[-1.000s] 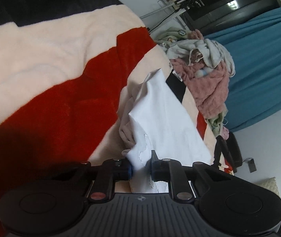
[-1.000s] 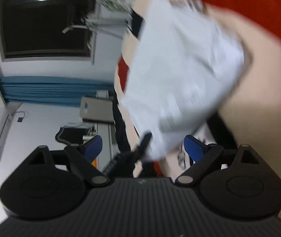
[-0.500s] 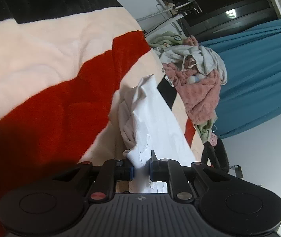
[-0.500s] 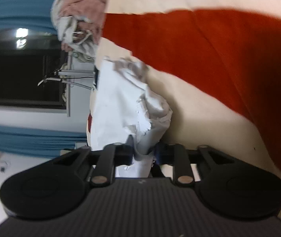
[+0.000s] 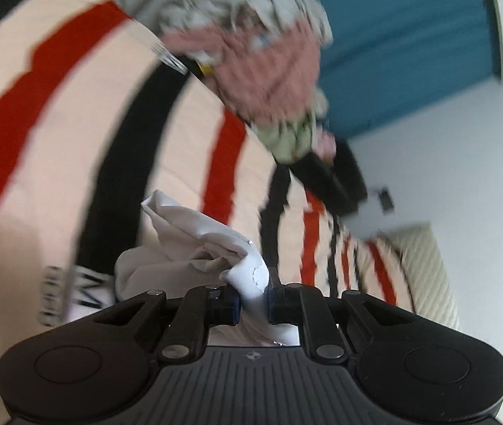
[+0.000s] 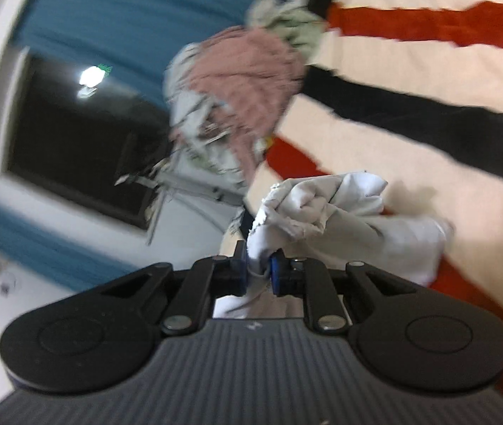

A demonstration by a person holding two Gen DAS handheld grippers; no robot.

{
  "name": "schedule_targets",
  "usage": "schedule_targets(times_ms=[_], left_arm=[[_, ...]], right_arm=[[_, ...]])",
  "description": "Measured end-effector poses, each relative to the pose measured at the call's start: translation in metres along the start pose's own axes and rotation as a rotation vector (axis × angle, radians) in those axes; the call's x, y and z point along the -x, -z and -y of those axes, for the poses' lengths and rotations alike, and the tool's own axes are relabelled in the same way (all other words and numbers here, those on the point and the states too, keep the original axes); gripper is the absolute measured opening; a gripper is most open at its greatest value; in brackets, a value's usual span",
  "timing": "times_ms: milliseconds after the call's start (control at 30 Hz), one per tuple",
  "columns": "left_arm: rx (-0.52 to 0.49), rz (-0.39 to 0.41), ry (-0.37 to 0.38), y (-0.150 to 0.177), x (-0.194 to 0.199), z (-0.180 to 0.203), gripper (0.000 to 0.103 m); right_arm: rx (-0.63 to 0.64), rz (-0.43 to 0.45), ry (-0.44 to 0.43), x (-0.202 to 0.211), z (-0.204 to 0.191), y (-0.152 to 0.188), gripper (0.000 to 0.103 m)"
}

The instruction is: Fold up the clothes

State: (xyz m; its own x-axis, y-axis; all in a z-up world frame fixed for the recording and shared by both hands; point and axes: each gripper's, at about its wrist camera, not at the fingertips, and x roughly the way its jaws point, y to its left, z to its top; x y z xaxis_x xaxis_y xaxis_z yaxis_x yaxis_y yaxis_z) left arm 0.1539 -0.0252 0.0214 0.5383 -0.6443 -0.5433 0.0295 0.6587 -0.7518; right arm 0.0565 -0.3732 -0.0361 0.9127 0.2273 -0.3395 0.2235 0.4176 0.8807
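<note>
Both tongs have lifted: left tongs (image 5: 254, 299) and right tongs (image 6: 258, 272), jaws closing, each pinch the white garment (image 5: 194, 241) bunched low-centre over the striped blanket (image 5: 56, 124).

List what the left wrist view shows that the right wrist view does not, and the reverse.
Only the left wrist view: a cream ribbed pillow and black lettering on the blanket's white edge.

Only the right wrist view: a dark window with a reflected light.

Both: the crumpled white garment pinched in the left gripper and in the right gripper, whose jaws are closing on it, the red, black and cream striped blanket, the pink-topped clothes pile, the teal curtain.
</note>
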Motion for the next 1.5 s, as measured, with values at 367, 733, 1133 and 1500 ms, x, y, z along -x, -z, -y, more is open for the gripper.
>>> schedule_targets(times_ms=[367, 733, 1133, 1500], left_arm=[[-0.155, -0.011, 0.070, -0.091, -0.202, 0.125, 0.014], [-0.413, 0.059, 0.036, -0.064, -0.346, 0.071, 0.014], [-0.735, 0.002, -0.137, 0.006, -0.287, 0.056, 0.045], [-0.894, 0.204, -0.079, 0.046, -0.078, 0.171, 0.092]], right_arm=[[0.014, 0.164, 0.101, -0.083, 0.017, -0.174, 0.016], [0.300, 0.274, 0.241, -0.175, 0.094, -0.188, 0.016], [0.142, 0.080, 0.452, -0.147, 0.134, -0.128, 0.018], [0.438, 0.167, 0.349, -0.008, -0.010, -0.087, 0.032]])
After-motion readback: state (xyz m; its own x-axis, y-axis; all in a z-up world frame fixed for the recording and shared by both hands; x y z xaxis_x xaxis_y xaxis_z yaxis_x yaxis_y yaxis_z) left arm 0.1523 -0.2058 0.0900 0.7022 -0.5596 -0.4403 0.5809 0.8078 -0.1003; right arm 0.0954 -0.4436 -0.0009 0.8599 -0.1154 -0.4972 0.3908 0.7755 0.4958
